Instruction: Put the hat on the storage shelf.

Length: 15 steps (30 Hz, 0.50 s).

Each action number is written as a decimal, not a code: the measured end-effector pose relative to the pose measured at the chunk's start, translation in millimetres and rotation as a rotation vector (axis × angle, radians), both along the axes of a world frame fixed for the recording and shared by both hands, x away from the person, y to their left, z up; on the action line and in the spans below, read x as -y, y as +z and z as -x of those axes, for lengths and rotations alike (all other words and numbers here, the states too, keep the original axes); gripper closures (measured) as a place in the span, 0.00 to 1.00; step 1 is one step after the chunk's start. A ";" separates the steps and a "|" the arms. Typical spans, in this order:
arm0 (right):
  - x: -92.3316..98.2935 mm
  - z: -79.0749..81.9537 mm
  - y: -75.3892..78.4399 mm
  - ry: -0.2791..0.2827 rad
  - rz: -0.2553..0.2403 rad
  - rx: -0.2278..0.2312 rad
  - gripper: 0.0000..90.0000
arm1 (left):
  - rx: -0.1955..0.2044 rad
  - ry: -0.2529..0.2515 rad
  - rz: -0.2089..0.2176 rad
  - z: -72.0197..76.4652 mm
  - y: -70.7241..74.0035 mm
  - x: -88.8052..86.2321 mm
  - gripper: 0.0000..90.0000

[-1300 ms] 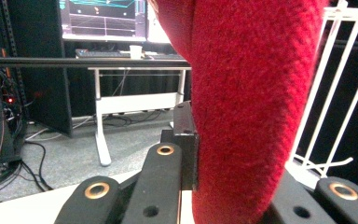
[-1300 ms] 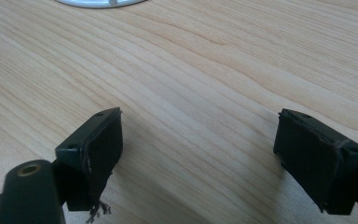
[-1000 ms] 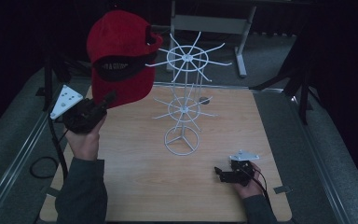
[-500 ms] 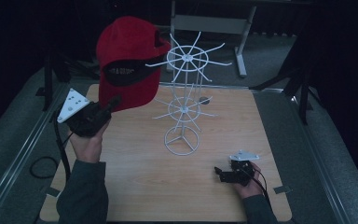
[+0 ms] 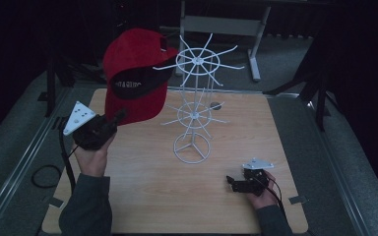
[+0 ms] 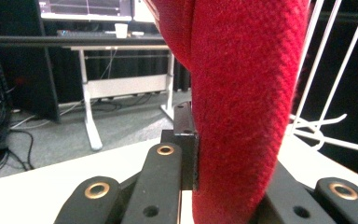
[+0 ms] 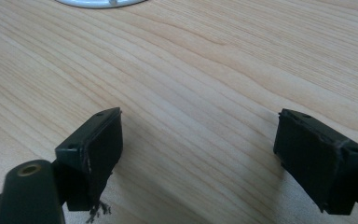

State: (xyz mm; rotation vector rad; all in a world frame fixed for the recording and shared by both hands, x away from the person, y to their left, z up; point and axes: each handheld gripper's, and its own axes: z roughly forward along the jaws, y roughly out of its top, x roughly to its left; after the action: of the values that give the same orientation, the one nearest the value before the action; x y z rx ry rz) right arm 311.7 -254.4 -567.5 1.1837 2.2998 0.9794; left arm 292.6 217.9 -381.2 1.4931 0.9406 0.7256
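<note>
Pale lettering on red cap's (image 5: 134, 73) black band, too blurred to read

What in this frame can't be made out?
- Lettering on the red cap: too small and dim in the high view.
- One pad of the left gripper: hidden behind the cap's fabric in the left gripper view.
- White wire rack: cut off by the right gripper view's top edge.

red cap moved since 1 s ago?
Yes. The red cap, clamped in the left gripper, has shifted right toward the white wire rack; its edge now overlaps the rack's top spokes.
</note>
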 end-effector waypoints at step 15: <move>-0.1 0.2 0.1 -0.001 -0.002 -0.003 0.17 | -0.056 -0.007 -0.003 -0.1 -33.7 6.7 0.94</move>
State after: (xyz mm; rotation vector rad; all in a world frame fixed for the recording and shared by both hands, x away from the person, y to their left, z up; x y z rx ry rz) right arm 311.5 -254.3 -567.5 1.1880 2.3011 0.9800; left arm 292.8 211.1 -414.8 1.5256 0.9763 0.6840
